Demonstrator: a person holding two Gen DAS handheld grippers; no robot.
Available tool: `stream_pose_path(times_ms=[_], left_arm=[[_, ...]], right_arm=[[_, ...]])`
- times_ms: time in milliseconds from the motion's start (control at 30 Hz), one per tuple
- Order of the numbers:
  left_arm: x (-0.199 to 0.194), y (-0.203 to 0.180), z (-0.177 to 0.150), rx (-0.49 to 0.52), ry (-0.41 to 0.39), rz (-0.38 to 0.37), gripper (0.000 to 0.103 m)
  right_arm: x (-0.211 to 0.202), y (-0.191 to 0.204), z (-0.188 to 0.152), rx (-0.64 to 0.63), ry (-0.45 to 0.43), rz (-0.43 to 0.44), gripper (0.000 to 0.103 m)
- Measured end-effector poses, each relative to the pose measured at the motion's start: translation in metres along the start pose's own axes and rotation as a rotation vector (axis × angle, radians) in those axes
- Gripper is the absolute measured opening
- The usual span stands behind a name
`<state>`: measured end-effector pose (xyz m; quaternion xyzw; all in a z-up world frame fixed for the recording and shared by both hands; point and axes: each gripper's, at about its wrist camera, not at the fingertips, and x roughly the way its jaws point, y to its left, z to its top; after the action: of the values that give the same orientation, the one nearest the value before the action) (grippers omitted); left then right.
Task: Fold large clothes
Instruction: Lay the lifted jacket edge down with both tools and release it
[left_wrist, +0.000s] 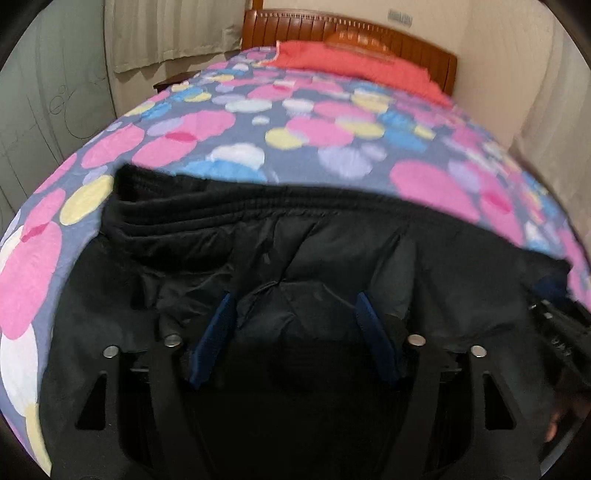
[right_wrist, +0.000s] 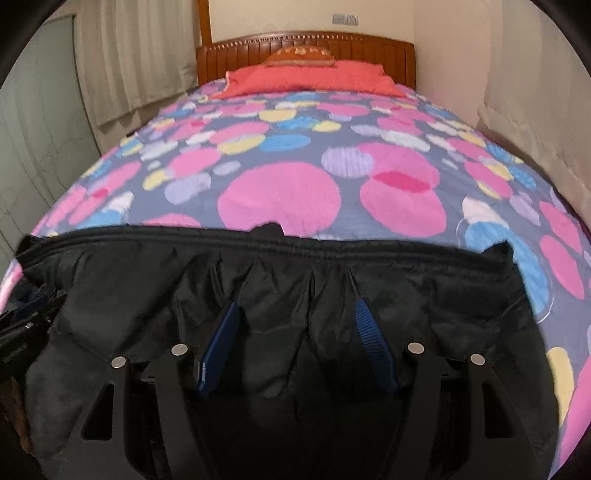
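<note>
Both my grippers, left gripper (left_wrist: 293, 301) and right gripper (right_wrist: 295, 308), hover fingers wide, holding nothing, over the black jacket (left_wrist: 314, 258) on the bed (right_wrist: 280, 192); slippery fabric may unfold.

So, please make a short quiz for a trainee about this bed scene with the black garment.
1. True or false: the left tool is clamped on the black garment.
2. Which lies by the wooden headboard? A) red pillow B) green towel C) white box
3. Fill in: the garment's ribbed hem lies on the ______ bedspread.

Key: 1 false, its fingers stand apart; 2 A; 3 dotted.
</note>
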<state>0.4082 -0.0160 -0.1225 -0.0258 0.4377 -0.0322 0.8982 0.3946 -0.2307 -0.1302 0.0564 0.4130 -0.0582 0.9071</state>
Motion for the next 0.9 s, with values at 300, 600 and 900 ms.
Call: stream_pose_path(times_ms=[300,600,900], left_arm=[[0.023,-0.009,-0.013,0.043,-0.047,0.055,0.073],[0.022,-0.014,-0.012,0.073,-0.035,0.084,0.073],[-0.043,0.054,-0.009,-0.017,-0.093,0.048,0.078]], right_arm=[[0.029,0.002,-0.019,0.011,0.003,-0.009,0.070],[0.022,0.002,-0.015,0.010,0.002,-0.009,0.069],[-0.045,-0.065,0.002,0.007,-0.088,-0.110,0.069]])
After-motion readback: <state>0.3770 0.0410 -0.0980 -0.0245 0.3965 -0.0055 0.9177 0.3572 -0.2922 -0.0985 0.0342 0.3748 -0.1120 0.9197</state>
